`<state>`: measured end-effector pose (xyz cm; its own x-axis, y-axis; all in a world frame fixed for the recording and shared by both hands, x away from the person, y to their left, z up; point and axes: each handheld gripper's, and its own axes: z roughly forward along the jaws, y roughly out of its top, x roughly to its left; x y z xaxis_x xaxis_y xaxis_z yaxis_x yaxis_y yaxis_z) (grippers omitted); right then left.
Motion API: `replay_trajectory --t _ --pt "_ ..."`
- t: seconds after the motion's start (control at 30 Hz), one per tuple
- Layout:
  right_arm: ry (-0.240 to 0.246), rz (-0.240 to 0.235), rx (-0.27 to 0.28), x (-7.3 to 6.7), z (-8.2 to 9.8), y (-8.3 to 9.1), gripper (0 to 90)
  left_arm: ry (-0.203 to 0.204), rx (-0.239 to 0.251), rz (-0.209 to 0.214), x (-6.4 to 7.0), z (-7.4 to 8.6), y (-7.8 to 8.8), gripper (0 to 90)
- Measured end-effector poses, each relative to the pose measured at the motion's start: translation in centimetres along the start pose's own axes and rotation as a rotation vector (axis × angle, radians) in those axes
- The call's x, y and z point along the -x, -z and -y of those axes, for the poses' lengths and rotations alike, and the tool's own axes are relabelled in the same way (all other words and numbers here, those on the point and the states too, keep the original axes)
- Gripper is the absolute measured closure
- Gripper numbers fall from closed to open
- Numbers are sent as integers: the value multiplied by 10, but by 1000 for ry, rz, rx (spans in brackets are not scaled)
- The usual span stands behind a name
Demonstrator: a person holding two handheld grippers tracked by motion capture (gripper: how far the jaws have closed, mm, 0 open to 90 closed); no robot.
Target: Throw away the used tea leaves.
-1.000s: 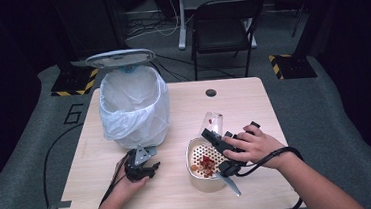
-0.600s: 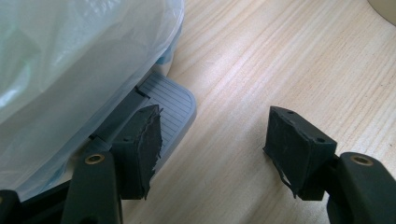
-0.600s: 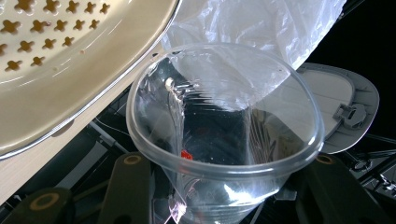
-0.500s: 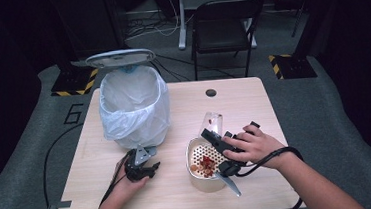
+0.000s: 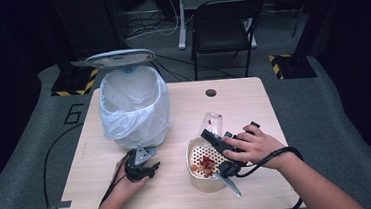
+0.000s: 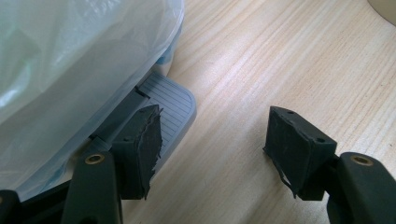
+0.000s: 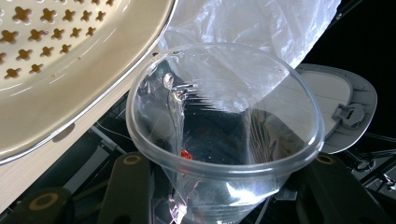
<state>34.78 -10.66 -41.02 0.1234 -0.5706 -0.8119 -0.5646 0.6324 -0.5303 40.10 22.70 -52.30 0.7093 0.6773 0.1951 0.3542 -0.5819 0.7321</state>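
A clear plastic cup (image 5: 213, 124), clamped in the right gripper (image 5: 215, 138), tilts mouth-down over the perforated bowl (image 5: 193, 151), its long axis running toward 11 o'clock. The lined bin (image 5: 132, 106) stands at 10 o'clock from the cup; the left gripper (image 5: 140, 164), open and empty, rests nearer that bin.

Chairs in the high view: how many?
1: a black chair stands on the floor beyond the table's far edge, right of the bin. The dark surroundings may hide others.
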Motion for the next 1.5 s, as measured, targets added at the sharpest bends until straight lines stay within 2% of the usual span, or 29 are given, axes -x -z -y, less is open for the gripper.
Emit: replay_trajectory --t 0.27,0.3,0.37,0.4,0.43,0.47,0.5,0.57,0.67,0.7,0.73,0.77,0.83,0.87,0.9,0.93,1.0,1.07,1.1,1.13,1.17,1.27,1.3,1.33,1.37,1.4,1.43,1.47,1.5 --pt "-8 -3 6 0 0 0 537 0 0 0 0 0 0 360" --pt "-55 -9 11 -2 0 0 537 0 0 0 0 0 0 360" --pt "-56 8 12 -1 0 0 537 -1 -1 0 0 0 0 360" --pt "-69 -10 13 -1 1 1 537 0 0 1 0 0 0 360" --pt "-72 15 15 0 1 0 537 4 2 0 0 0 0 360" --pt "-9 30 71 12 3 -3 536 3 2 -1 0 0 0 360" --pt "-25 57 68 14 4 -3 536 -1 3 -3 0 0 0 360" --pt "-30 59 71 16 5 -2 535 -3 3 -3 0 0 0 360" --pt "-128 77 87 23 10 -2 535 -14 0 -7 -1 0 0 360" --pt "-216 36 119 28 14 -3 535 -15 1 -8 -1 0 0 360" --pt "-276 24 123 30 16 -4 535 -15 1 -8 -1 0 0 360" --pt "-276 24 123 30 16 -4 535 -5 8 -11 0 0 0 360" --pt "-436 -15 152 36 24 -7 535 -13 -2 -5 -1 0 0 360" --pt "-436 -15 152 36 24 -7 535 -13 -2 -5 -1 0 0 360" --pt "-466 -27 164 38 27 -8 535 7 1 0 1 0 0 360" --pt "-561 -67 181 42 33 -10 536 0 0 0 0 0 0 360" --pt "-571 -65 187 43 35 -12 537 0 0 0 0 0 0 360" --pt "-651 -111 198 44 39 -15 536 0 0 0 0 0 0 360" --pt "-741 -162 214 44 43 -18 536 0 0 0 0 0 0 360" --pt "-741 -162 214 44 43 -18 536 0 0 0 0 0 0 360" --pt "-780 -181 224 45 45 -19 536 0 0 0 0 0 0 360" --pt "-960 -242 260 47 53 -23 537 0 0 0 0 0 0 360" --pt "-1050 -256 267 47 60 -26 537 0 0 0 0 0 0 360" --pt "-1101 -263 274 48 64 -28 537 0 0 0 0 0 0 360" --pt "-1101 -263 274 48 64 -28 537 0 0 0 0 0 0 360" --pt "-1156 -273 286 48 69 -29 537 0 0 0 0 0 0 360" --pt "-1248 -279 308 47 78 -33 538 0 0 0 0 0 0 360" --pt "-1248 -279 308 47 78 -33 538 0 0 0 0 0 0 360" --pt "-1295 -291 321 47 82 -35 539 0 0 0 0 0 0 360"
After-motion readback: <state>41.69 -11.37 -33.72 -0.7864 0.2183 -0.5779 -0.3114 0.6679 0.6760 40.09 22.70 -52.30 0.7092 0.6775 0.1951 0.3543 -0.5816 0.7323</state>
